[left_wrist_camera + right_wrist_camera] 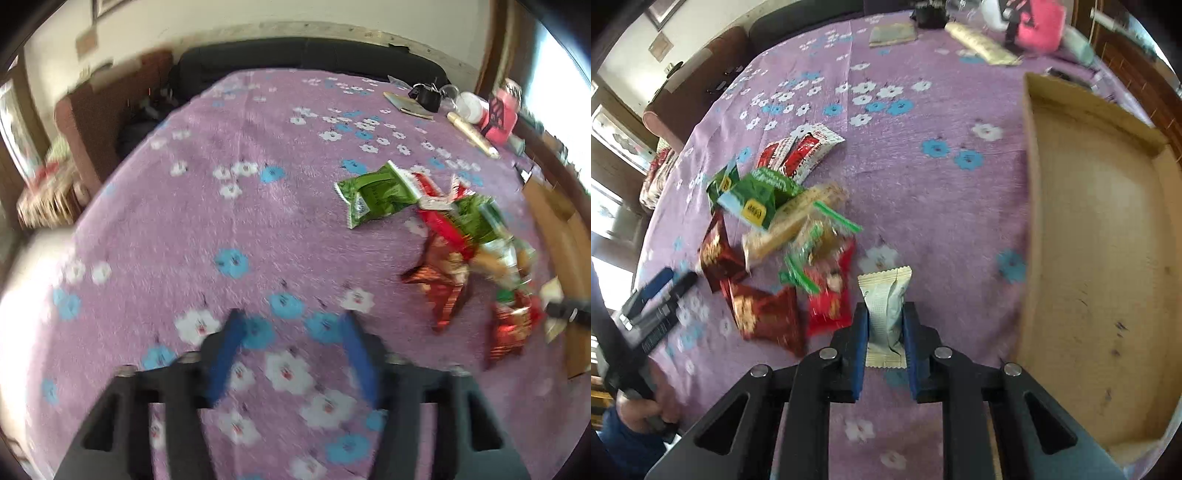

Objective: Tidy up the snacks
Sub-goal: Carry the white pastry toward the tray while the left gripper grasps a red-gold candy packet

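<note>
Cream wrapper pinched for the tray

Lay empty at 3 o'clock: cardboard tray (1097, 258). Sprawled at 9 o'clock on purple floral cloth (942, 192): snack pile (775, 236). Hovered wide apart, holding nothing: left gripper (291, 332). Clamped by right gripper (885, 325) at mid-body: cream snack packet (886, 306), probably light, crinkly, slippery; best gripped across the filled middle.
</note>
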`<move>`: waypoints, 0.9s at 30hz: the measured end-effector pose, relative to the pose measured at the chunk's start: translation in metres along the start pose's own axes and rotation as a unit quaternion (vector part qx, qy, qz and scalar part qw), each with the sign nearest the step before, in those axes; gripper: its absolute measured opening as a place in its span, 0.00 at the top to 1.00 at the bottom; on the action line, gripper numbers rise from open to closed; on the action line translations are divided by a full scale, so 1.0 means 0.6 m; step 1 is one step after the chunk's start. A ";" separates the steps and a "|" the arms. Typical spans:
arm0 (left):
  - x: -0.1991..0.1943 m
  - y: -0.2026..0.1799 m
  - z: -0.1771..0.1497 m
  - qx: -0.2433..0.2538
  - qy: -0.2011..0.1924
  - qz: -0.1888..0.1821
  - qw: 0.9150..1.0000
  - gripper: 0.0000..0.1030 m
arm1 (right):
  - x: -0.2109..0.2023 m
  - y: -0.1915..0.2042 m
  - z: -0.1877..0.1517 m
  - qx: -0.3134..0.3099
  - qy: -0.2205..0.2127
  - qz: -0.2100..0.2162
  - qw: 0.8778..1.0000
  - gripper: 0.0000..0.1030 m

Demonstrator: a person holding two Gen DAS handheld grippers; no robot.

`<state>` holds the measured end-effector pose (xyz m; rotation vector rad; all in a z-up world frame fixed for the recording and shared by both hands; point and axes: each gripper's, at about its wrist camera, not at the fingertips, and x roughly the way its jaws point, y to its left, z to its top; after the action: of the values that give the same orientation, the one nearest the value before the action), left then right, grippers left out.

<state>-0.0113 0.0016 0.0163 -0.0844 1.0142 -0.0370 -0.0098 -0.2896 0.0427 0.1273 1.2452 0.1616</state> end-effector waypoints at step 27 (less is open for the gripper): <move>0.076 -0.120 0.115 -0.024 0.075 -0.050 0.996 0.42 | -0.126 0.000 -0.068 -0.040 -0.121 0.041 0.991 0.83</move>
<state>0.0720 -0.0695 0.0203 -0.1776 1.1610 -0.1113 -0.0719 -0.3040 0.1002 0.1251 0.9910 0.2583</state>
